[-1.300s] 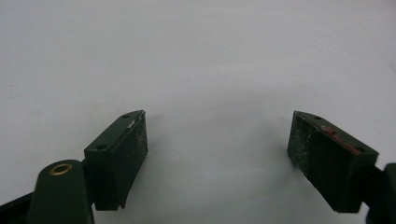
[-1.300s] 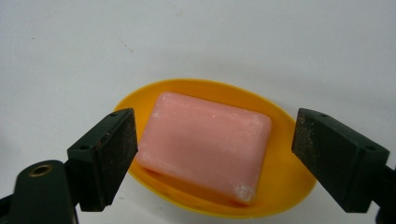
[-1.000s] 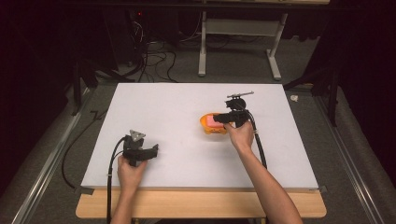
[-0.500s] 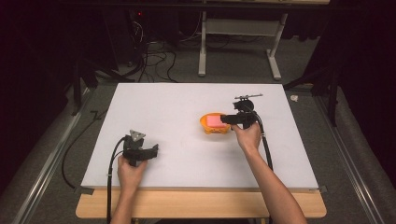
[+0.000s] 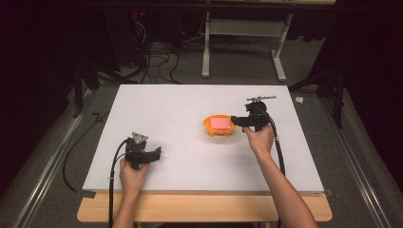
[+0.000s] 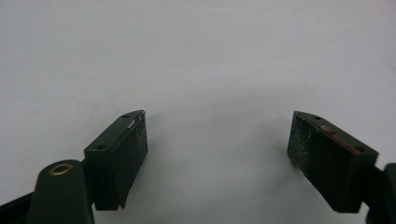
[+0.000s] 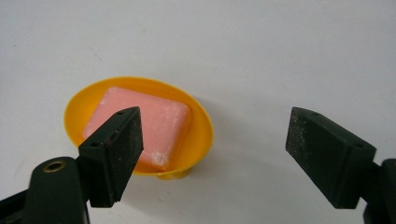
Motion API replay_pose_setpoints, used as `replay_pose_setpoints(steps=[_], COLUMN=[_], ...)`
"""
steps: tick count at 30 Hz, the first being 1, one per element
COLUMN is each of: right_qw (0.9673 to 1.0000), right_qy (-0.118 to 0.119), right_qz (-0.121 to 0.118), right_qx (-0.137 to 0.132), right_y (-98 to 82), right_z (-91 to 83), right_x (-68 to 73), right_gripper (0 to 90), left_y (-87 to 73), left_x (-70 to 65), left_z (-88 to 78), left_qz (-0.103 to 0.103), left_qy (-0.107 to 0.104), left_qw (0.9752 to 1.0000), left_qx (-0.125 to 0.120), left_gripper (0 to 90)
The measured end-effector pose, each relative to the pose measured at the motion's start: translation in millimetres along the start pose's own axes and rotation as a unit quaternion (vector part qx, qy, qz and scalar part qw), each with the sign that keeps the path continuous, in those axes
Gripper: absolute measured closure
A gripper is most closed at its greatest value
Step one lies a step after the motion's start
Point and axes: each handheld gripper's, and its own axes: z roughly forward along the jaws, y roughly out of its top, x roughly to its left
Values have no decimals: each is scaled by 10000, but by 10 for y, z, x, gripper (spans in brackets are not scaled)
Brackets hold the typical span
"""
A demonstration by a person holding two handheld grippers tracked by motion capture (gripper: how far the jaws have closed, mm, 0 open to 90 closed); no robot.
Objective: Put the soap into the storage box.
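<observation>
A pink bar of soap (image 5: pixel 220 123) lies in a small orange dish (image 5: pixel 210 129) on the white tabletop (image 5: pixel 190 161), right of centre. My right gripper (image 5: pixel 234 120) hovers just right of the dish's rim, pointing left at it. In the right gripper view the soap (image 7: pixel 159 119) and dish (image 7: pixel 201 122) sit ahead and left of the right gripper (image 7: pixel 215 149). Its jaws have just been closing, and they stand apart with nothing between them. My left gripper (image 5: pixel 157 153) rests at the front left, and in the left gripper view it (image 6: pixel 217 154) is open over bare table.
Cables trail from both grippers toward the table's front edge. A wooden strip (image 5: pixel 204 209) runs along the front. Dark floor with cables and a desk frame (image 5: pixel 242 52) lies beyond the far edge.
My right gripper has drawn back to the right, from over the soap to beside the dish. The soap stays in the dish. My left hand has not moved.
</observation>
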Motion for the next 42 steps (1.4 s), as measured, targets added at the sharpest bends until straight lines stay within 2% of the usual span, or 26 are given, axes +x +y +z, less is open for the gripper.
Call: replay_pose_setpoints(steps=[3, 11, 24, 42], right_qw=[9999, 9998, 9994, 9984], right_qy=[11, 21, -123, -145], right_qz=[35, 123, 18, 208], right_qx=[-110, -140, -314, -510], right_y=[-33, -104, -184, -393], right_z=[-43, -79, -266, -449], right_x=[-67, -173, -329, -582], right_gripper=[209, 215, 237, 252], left_y=[0, 0, 0, 0], left_x=[1, 0, 0, -1], left_z=[-1, 0, 0, 0], left_qz=[0, 1, 0, 2], left_qy=[-5, 0, 2, 3], left_qw=[10000, 10000, 10000, 10000], left_qx=[4, 0, -1, -1], left_gripper=[203, 203, 203, 203])
